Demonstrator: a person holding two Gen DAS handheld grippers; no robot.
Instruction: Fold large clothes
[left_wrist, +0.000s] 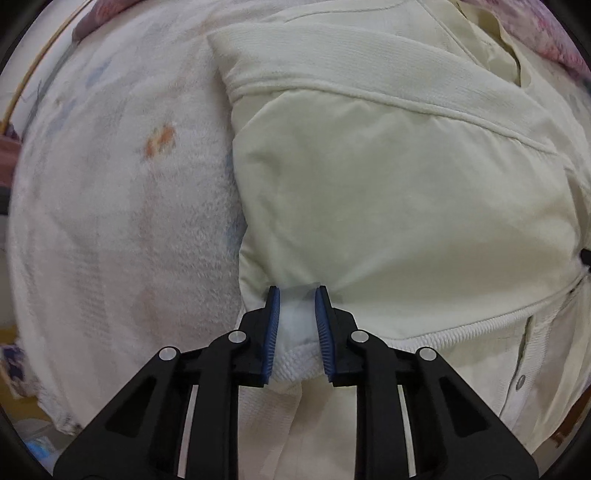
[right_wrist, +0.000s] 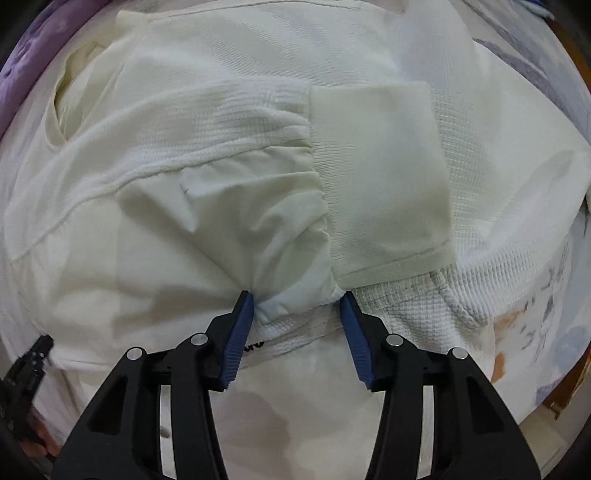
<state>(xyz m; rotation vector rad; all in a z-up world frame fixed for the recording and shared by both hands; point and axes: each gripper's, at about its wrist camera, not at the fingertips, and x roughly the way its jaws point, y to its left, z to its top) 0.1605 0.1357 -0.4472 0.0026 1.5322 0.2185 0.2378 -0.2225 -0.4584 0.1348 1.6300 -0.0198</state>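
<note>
A cream-white jacket (left_wrist: 388, 192) lies spread on a bed, with one sleeve folded across its body. That sleeve's ribbed cuff (left_wrist: 266, 59) lies at the top left. My left gripper (left_wrist: 297, 295) points down at the jacket's near edge, and a bunch of white fabric above the ribbed hem (left_wrist: 295, 363) is pinched between its blue pads. In the right wrist view the jacket (right_wrist: 184, 206) has its other sleeve folded over, with the cuff (right_wrist: 384, 184) at centre right. My right gripper (right_wrist: 297, 299) holds a wider gathered fold of that sleeve, which touches both pads.
A fluffy white blanket (left_wrist: 110, 221) with faint prints covers the bed left of the jacket and shows at the right (right_wrist: 535, 295). Pink cloth (left_wrist: 554, 37) and purple cloth (right_wrist: 37, 44) lie at the far edges. Snap buttons (left_wrist: 521, 380) line the jacket front.
</note>
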